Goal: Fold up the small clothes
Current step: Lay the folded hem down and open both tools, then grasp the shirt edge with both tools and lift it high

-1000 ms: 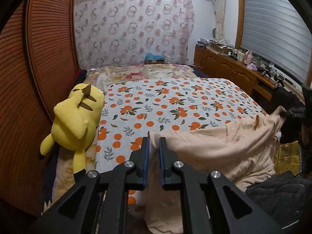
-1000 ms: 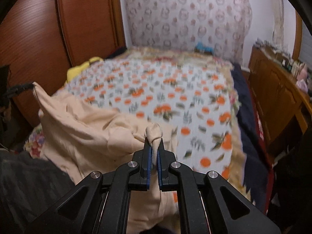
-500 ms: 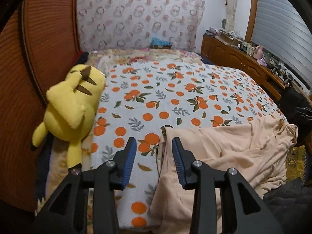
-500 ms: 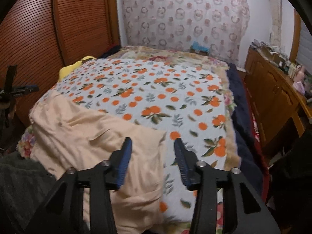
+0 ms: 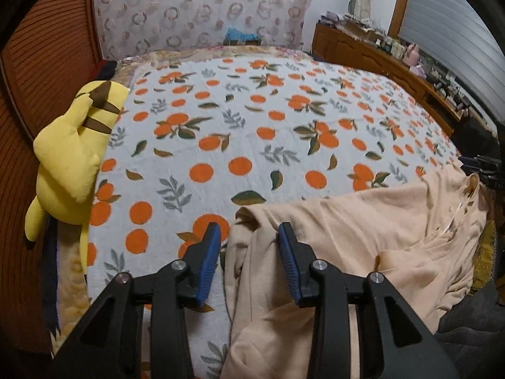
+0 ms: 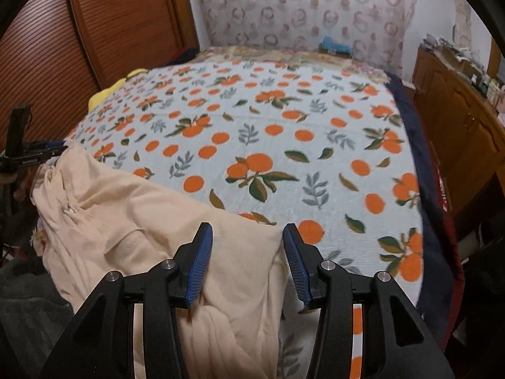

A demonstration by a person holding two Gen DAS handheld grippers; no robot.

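A peach-coloured garment (image 5: 363,230) lies spread across the near edge of the bed and hangs over the front. It also shows in the right wrist view (image 6: 151,221). My left gripper (image 5: 249,230) is open and empty, its jaws astride the garment's left corner. My right gripper (image 6: 246,230) is open and empty, its jaws astride the garment's right corner. Each gripper shows small at the edge of the other's view, the right gripper (image 5: 483,170) and the left gripper (image 6: 34,154).
The bed has a white cover with orange fruit print (image 5: 268,120). A yellow plush toy (image 5: 72,154) lies along the bed's left edge by a wooden wardrobe (image 5: 38,72). A wooden dresser (image 6: 457,117) stands on the right. A patterned curtain (image 6: 300,6) hangs behind.
Both grippers were shut on the garment's corners and held it up. They have lowered it onto the bed, opened and let it go.
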